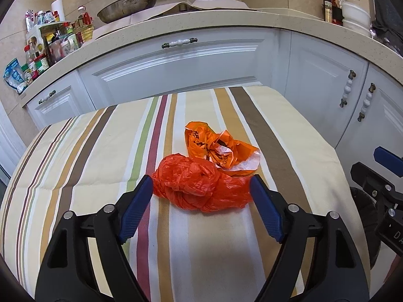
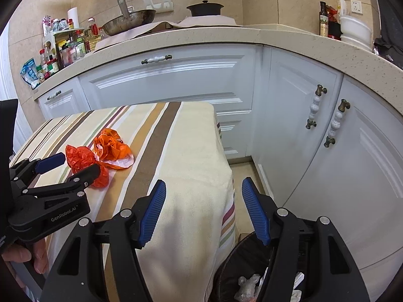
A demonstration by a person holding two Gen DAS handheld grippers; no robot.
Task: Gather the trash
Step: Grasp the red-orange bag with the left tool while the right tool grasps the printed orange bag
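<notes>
A crumpled red plastic bag [image 1: 194,181] lies on the striped tablecloth [image 1: 88,156], with an orange printed bag [image 1: 219,146] touching it just behind. My left gripper [image 1: 201,179] is open, its blue pads [image 1: 136,206] straddling the red bag's two sides without squeezing it. The right wrist view shows the same gripper [image 2: 80,162] around the red bag [image 2: 78,154], beside the orange bag [image 2: 113,146]. My right gripper [image 2: 204,181] is open and holds nothing, hovering over the table's right edge above a dark trash bin [image 2: 226,259].
The bin holds crumpled clear plastic [image 2: 246,287] and stands on the floor between the table and white cabinets [image 2: 314,176]. A counter [image 1: 201,25] behind carries a wok, a pot, bottles and jars. A person's hand [image 2: 22,256] holds the left gripper.
</notes>
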